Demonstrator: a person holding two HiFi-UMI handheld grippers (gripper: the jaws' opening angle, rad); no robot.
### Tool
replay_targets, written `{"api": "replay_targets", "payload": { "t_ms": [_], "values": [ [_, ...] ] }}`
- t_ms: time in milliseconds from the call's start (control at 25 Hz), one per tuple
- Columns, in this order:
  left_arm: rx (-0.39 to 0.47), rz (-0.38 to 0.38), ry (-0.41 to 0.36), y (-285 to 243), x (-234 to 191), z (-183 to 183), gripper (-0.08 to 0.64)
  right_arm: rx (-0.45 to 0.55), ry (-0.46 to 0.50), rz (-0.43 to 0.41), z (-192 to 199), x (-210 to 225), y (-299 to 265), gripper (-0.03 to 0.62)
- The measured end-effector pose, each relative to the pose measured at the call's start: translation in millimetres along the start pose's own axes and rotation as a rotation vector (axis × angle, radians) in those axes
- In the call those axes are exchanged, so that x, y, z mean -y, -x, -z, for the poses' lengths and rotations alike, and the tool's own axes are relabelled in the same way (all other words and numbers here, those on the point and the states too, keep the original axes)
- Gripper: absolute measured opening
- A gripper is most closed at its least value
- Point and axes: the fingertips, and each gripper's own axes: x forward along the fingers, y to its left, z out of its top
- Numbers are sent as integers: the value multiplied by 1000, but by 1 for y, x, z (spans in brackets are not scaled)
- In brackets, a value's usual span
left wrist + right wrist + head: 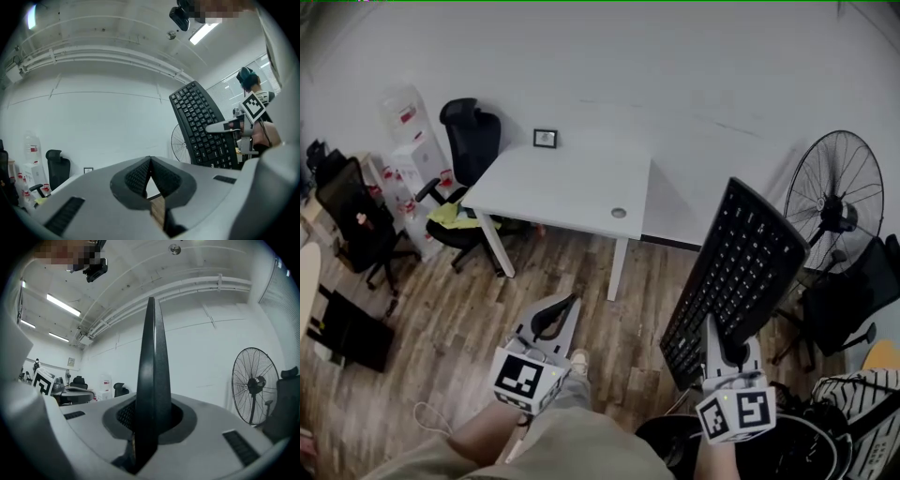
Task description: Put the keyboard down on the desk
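A black keyboard (736,272) is held up in the air at the right, tilted on end, keys facing left. My right gripper (727,349) is shut on its lower edge. In the right gripper view the keyboard (152,380) stands edge-on between the jaws of the right gripper (151,425). The white desk (562,187) stands ahead against the wall, well beyond both grippers. My left gripper (555,317) hovers low over the wooden floor, shut and holding nothing. In the left gripper view, the left gripper's (150,163) tips meet, and the keyboard (201,126) shows at the right.
A small dark frame (546,139) and a cable hole (619,213) are on the desk. A black office chair (469,159) and stacked boxes (414,159) stand left of the desk, another chair (356,220) at far left. A large floor fan (839,197) stands at right.
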Motion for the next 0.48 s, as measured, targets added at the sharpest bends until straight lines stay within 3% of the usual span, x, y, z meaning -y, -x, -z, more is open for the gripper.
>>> {"api": "replay_targets", "payload": {
  "t_ms": [320,480],
  "values": [
    [-39,-30,-19,-69,-76,19,21,-41,-20,-17,10,13,-98,84],
    [-69,-44,-10,-171,-174,35,21,-84,-71,-30,24,34,-246,83]
  ]
}}
